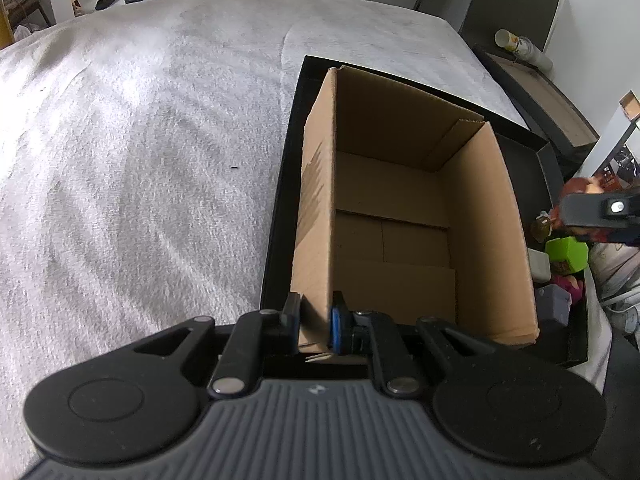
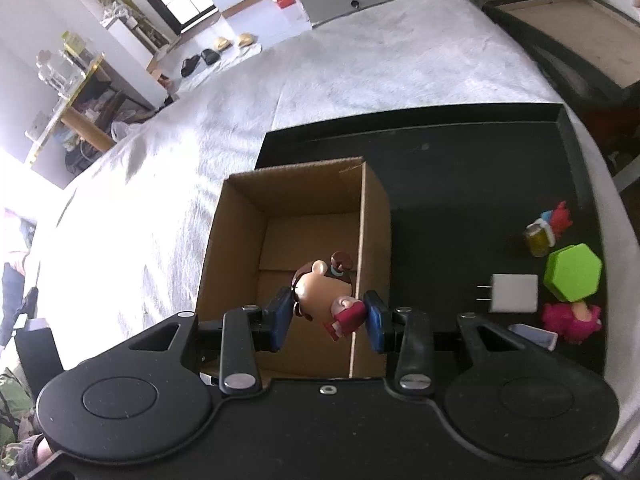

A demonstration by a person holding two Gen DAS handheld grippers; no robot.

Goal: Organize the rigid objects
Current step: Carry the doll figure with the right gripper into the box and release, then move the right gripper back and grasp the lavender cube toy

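Jaws: left gripper [image 1: 315, 326] pinches the cardboard box [image 1: 394, 216] wall to steady it, right gripper [image 2: 327, 318] clamps a toy figure [image 2: 326, 296] above the opening for dropping in.

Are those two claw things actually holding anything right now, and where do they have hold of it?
Yes. The left gripper pinches the near wall of the cardboard box. The right gripper clamps a small toy figure, by its head and red arm.

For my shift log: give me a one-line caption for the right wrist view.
Right gripper holds a big-headed toy figure over the open cardboard box on the black tray.
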